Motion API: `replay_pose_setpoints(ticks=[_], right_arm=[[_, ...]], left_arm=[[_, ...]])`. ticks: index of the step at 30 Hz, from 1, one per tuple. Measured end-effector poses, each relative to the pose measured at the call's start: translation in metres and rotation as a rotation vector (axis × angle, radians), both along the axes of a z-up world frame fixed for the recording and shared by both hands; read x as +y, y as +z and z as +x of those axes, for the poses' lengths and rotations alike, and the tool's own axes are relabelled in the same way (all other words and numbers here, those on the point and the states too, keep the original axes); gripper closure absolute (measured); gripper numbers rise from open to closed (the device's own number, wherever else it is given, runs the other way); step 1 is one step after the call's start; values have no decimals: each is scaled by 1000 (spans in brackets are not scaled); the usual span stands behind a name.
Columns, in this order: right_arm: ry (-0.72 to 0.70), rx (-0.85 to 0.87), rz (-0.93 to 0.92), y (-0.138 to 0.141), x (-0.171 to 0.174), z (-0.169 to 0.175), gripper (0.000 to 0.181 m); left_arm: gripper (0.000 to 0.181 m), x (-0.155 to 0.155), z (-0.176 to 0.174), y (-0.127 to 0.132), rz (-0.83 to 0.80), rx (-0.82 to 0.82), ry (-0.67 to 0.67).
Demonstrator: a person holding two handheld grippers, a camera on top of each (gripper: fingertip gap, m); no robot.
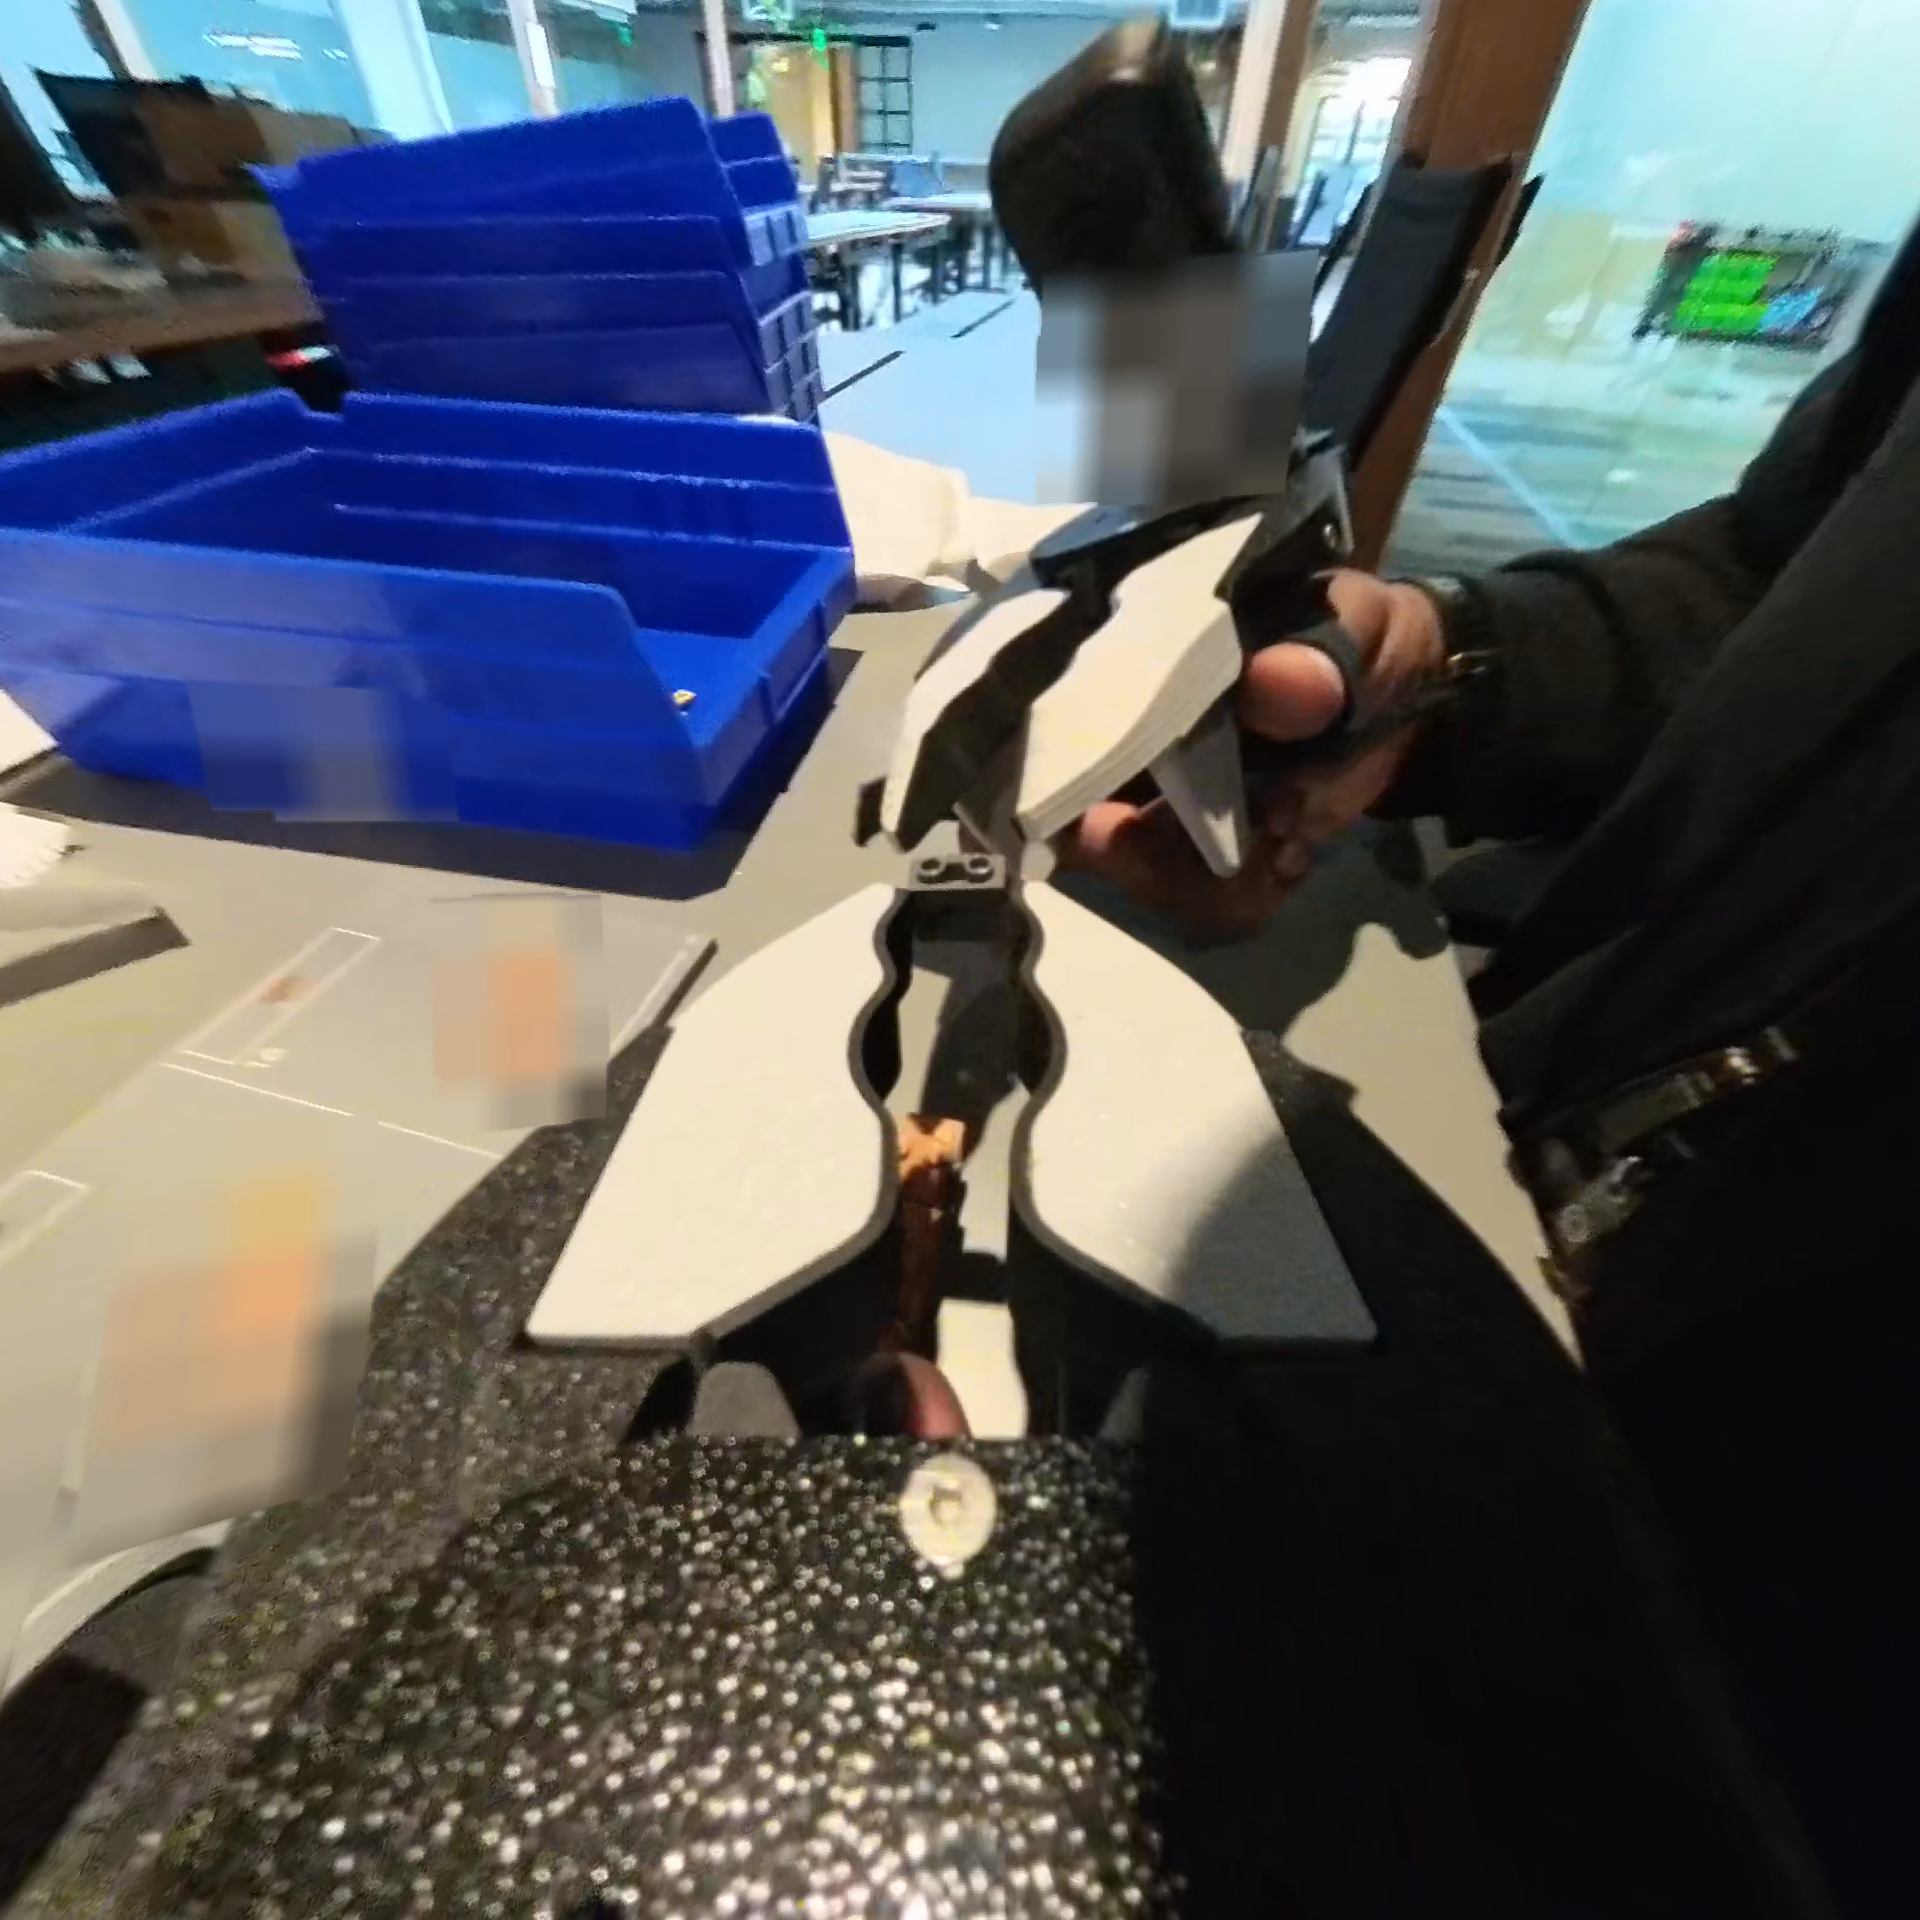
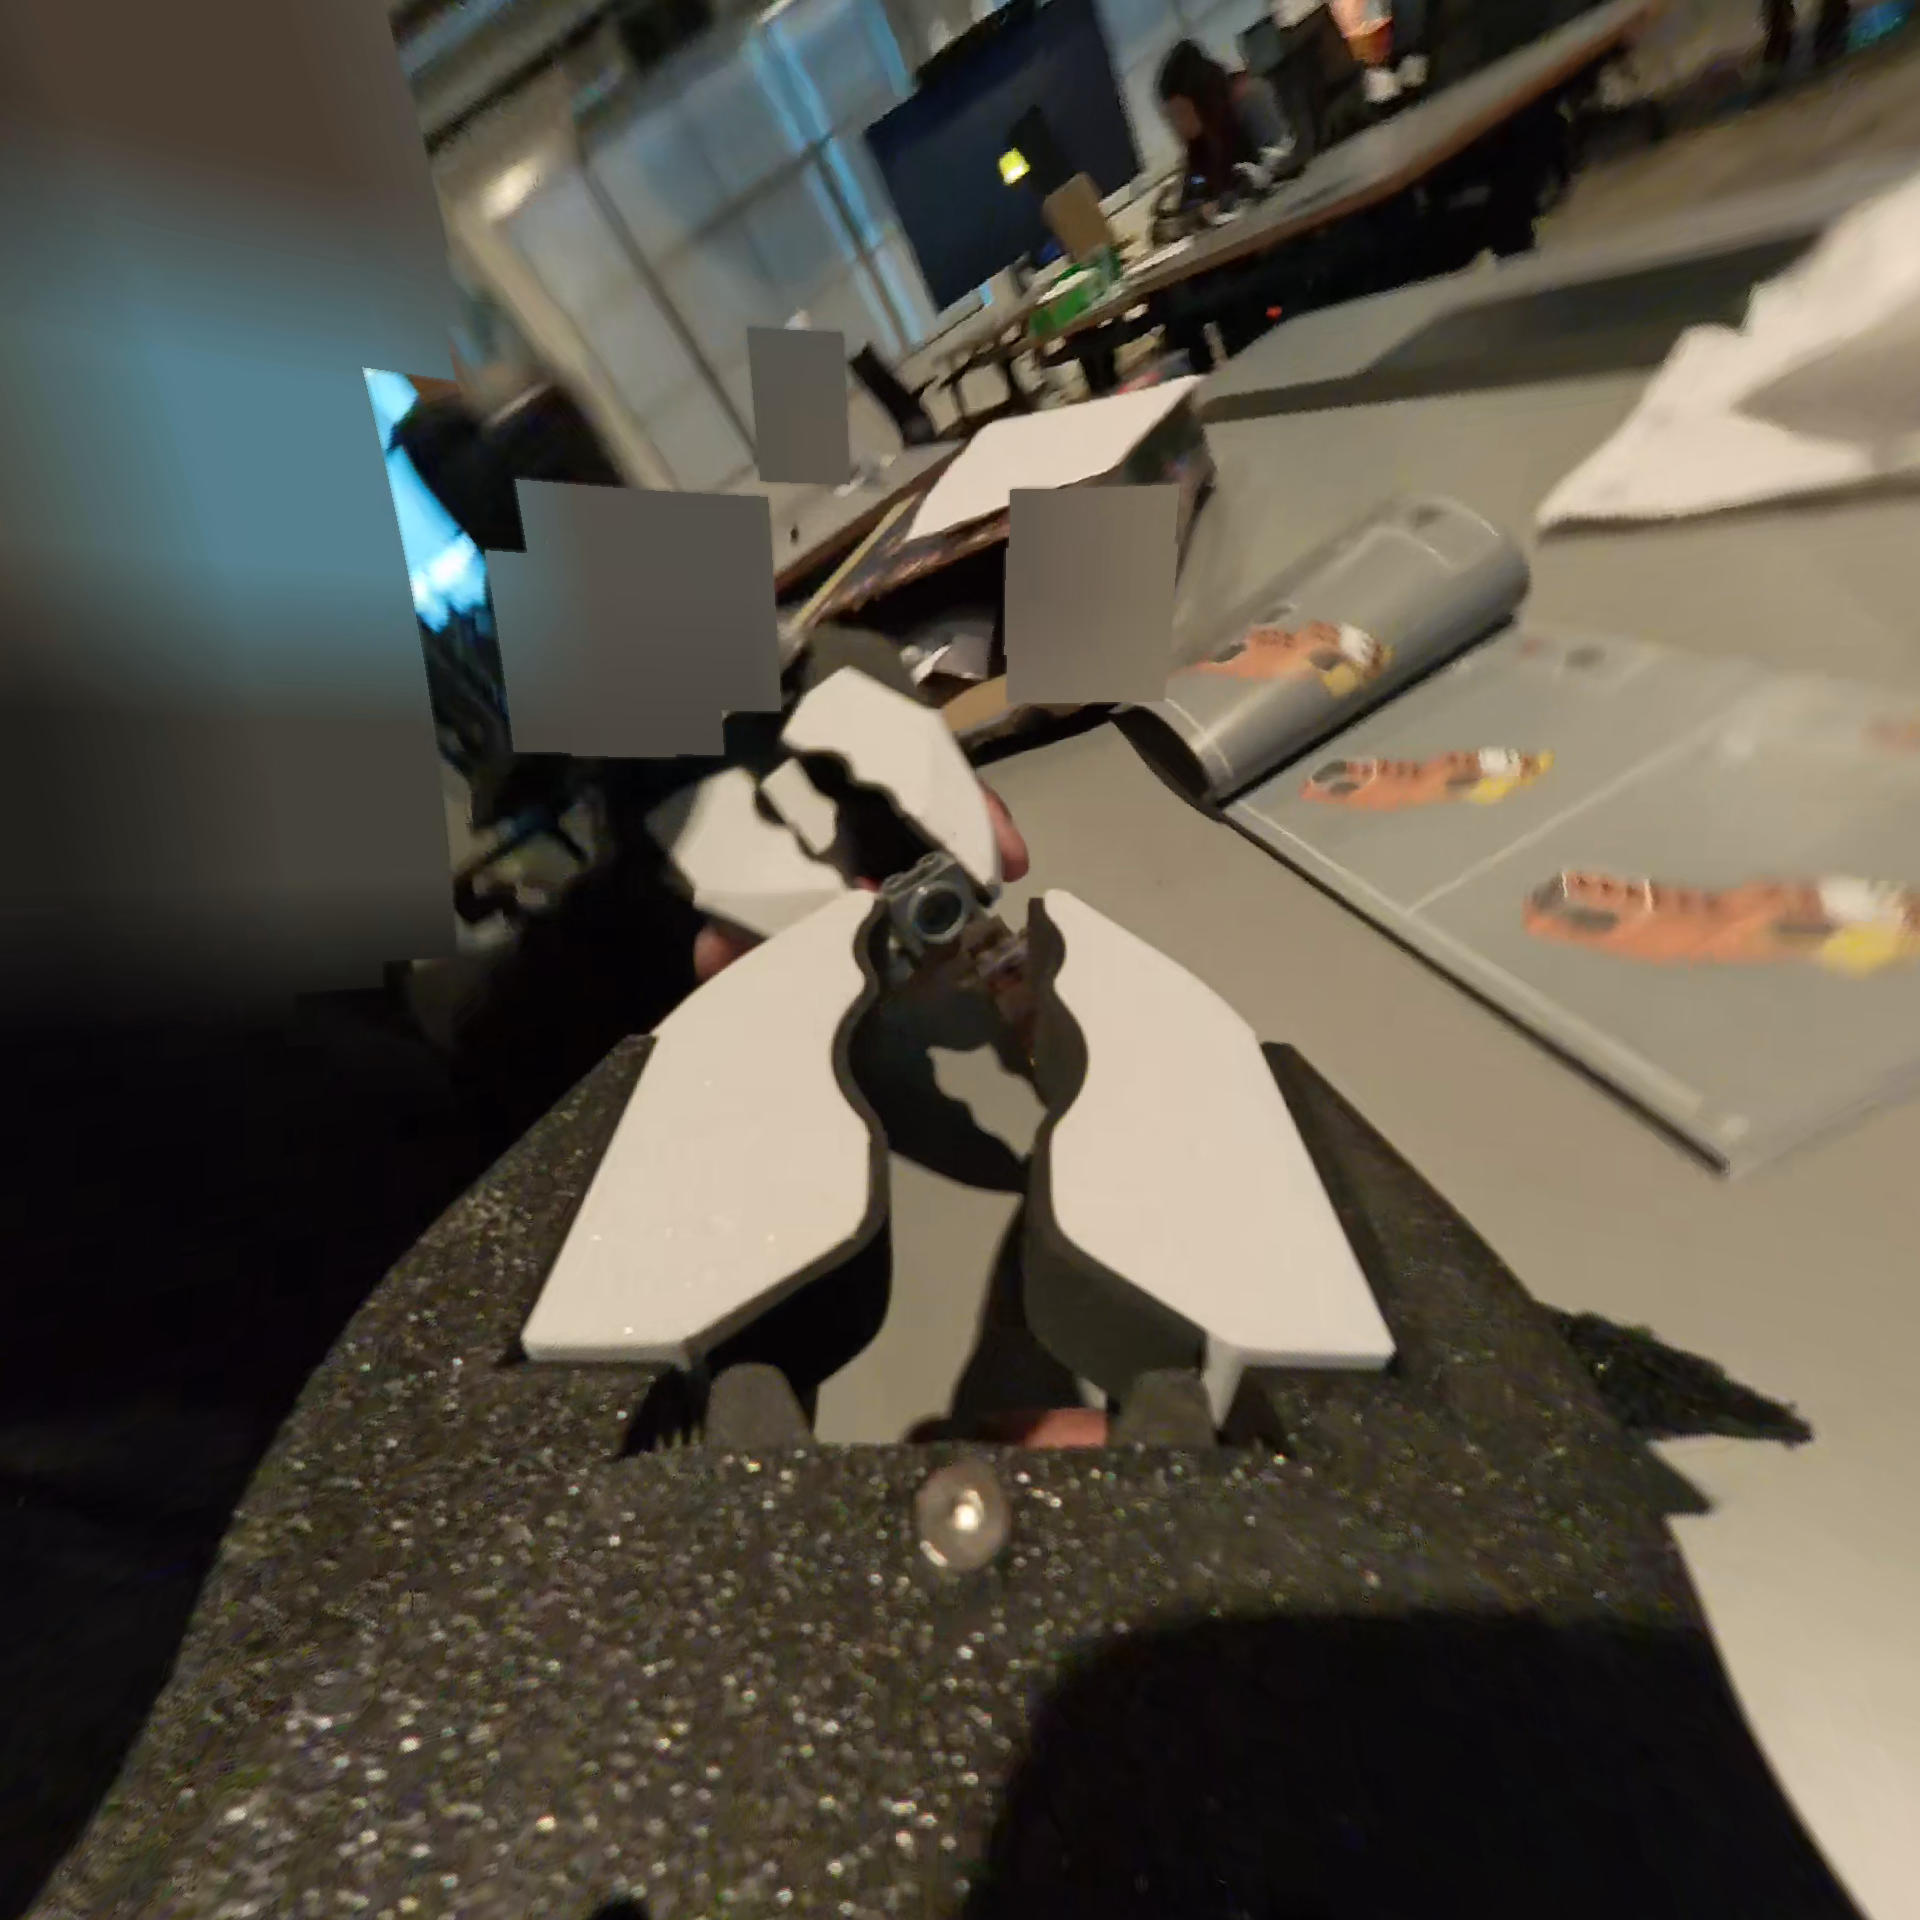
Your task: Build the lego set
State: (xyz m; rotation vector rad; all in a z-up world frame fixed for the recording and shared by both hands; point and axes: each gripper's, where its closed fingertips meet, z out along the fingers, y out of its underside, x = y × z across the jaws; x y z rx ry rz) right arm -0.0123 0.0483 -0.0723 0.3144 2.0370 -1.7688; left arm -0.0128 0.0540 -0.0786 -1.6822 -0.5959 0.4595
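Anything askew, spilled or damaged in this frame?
Nothing stands out. Both grippers meet in mid-air over the table, pinching a small grey lego piece. The blue bins sit upright, and the instruction booklet lies open.

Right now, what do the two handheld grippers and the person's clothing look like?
Both the left gripper and right gripper have pale grey fingers with wavy, dark-edged inner sides, on a black speckled body with a silver screw. The sleeve is black.
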Motion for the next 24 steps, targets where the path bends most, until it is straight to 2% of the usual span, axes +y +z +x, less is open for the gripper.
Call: replay_pose_setpoints(ticks=[3,7,15,19,24], right_arm=[[56,77,-4,6,0,6,158],[102,98,19,10,-1,9,155],[145,479,27,4,0,16,156],[151,445,-17,11,0,17,165],[200,439,-15,10,2,25,166]], left_arm=[[165,-1,3,4,53,-16,-43],[165,-1,7,7,59,33,-63],[165,-1,14,3,54,13,-99],[165,2,18,0,-16,61,-117],[165,7,23,-1,-47,77,-138]])
